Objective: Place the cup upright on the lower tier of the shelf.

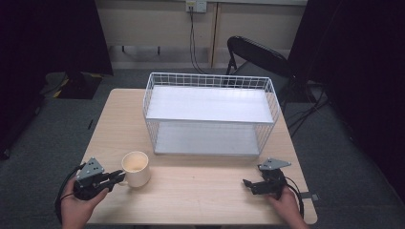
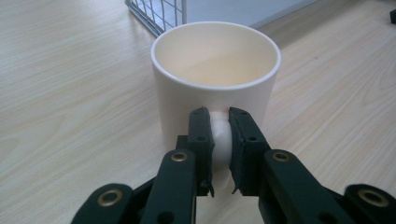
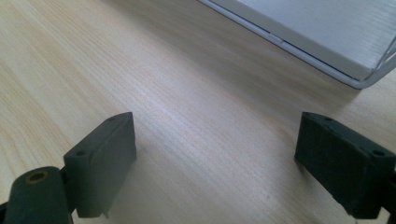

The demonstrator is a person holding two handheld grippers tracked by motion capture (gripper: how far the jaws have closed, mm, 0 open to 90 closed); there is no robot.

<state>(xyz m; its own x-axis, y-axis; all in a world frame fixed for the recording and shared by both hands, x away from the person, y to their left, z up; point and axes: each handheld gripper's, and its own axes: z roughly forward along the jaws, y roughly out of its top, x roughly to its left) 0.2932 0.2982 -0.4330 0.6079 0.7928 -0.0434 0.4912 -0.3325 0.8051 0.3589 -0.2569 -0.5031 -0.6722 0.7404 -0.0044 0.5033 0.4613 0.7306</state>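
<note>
- In the high view, the left tool (image 1: 116, 177) sits in the lower left of the frame, held by a hand (image 1: 79, 207) that comes in from the bottom edge.
- Its jaws are clamped on the handle (image 2: 221, 140) of a cream mug (image 1: 135, 168); the left gripper view shows the two black jaws pressed against either side of the white handle, with only the handle's width between them.
- The mug stands upright on the tabletop (image 1: 200, 186), its open mouth facing up and its inside looking bare, at the lower left of the high view, just in front of the near left corner of a white wire basket (image 1: 210, 114).
- The mug and the basket are near each other but apart; in the left gripper view the basket's wire mesh (image 2: 161, 14) shows just behind the mug's rim at the top of the frame.
- The right tool (image 1: 248, 184) is in the lower right of the high view, held by the other hand (image 1: 286, 202), well apart from the mug.
- Its jaws stand wide apart and grip nothing: the right gripper view shows bare wood grain between the two black pads (image 3: 105, 158).
- The basket's white base edge (image 3: 327, 51) crosses the upper right corner of the right gripper view, clear of the jaws.
</note>
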